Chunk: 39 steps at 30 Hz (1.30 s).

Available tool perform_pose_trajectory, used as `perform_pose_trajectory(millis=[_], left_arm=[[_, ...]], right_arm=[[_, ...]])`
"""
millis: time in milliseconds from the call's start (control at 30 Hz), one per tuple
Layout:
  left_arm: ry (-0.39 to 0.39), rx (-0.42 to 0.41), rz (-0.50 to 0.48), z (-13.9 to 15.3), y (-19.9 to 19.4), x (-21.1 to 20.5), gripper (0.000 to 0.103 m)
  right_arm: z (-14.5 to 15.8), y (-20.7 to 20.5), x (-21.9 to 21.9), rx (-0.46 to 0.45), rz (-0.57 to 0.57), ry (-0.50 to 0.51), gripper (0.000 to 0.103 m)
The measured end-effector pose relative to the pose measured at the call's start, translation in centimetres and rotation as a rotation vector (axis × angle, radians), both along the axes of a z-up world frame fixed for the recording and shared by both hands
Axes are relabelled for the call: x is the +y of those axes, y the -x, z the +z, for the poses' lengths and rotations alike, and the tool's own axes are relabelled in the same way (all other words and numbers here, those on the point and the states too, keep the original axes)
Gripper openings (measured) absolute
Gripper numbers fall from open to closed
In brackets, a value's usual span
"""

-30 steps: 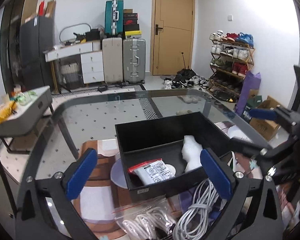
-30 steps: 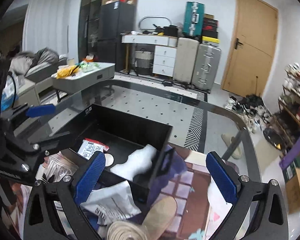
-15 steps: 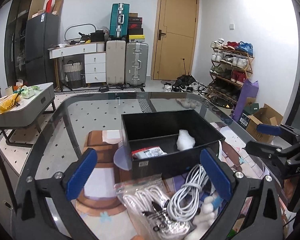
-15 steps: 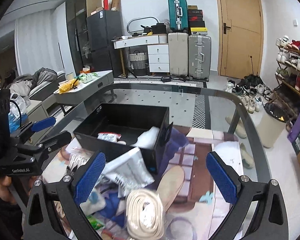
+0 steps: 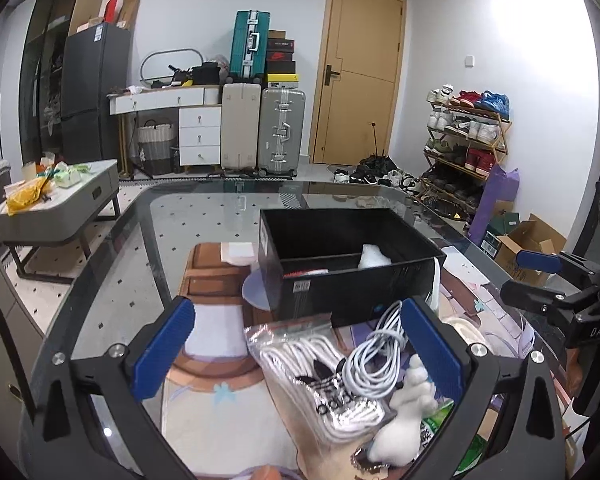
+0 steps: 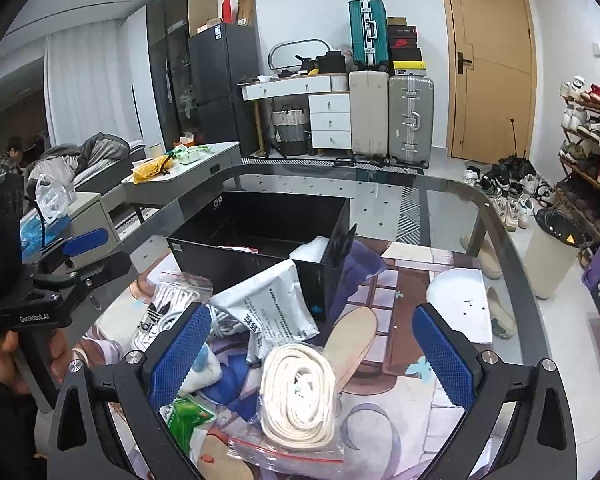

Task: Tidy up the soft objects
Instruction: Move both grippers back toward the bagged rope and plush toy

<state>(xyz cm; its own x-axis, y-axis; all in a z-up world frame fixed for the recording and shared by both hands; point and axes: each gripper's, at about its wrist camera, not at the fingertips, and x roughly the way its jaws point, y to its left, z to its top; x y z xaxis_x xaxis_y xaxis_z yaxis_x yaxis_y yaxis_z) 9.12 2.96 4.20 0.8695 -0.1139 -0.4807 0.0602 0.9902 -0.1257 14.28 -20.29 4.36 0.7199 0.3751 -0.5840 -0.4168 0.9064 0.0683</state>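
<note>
Both grippers hang with jaws spread wide, pinching nothing. Between the left gripper's (image 5: pixel 296 354) jaws lie three soft things — one zip bag of white socks (image 5: pixel 320 372), one loose coil of white cable (image 5: pixel 374 354) and one white plush toy (image 5: pixel 404 420) by the right jaw. Beyond the jaw tips stands one black box (image 5: pixel 352 276). Between the right gripper's (image 6: pixel 318 354) jaws — one bagged cream rope coil (image 6: pixel 298 394); ahead of the left jaw, one white printed pouch (image 6: pixel 274 310) leans on the box.
</note>
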Motion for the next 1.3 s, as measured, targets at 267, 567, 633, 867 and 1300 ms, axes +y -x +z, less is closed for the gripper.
perform_pose_trajectory(millis=[267,567,633,867,1300], left_arm=[[-0.035,0.032,-0.017,-1.3,0.6,-1.0,0.103],[-0.094,0.082,-0.043,-2.7,0.8,-2.4,0.103],[-0.091,0.092,-0.061,-2.9,0.9,-2.4,0.103],[-0.097,0.114,-0.101,-3.3,0.6,-3.1,0.103],[-0.070,0.204,-0.096,-4.2,-0.4,-2.7,0.103]], right_arm=[[-1.9,0.4,1.4,0.059,0.091,0.070,0.102],[-3.9,0.1,1.4,0.124,0.084,0.119,0.102],[-4.1,-0.1,1.2,0.138,0.088,0.107,0.102],[-5.6,-1.0,0.7,0.219,0.067,0.099,0.102],[-7.3,-1.9,1.6,0.280,0.072,0.101,0.102]])
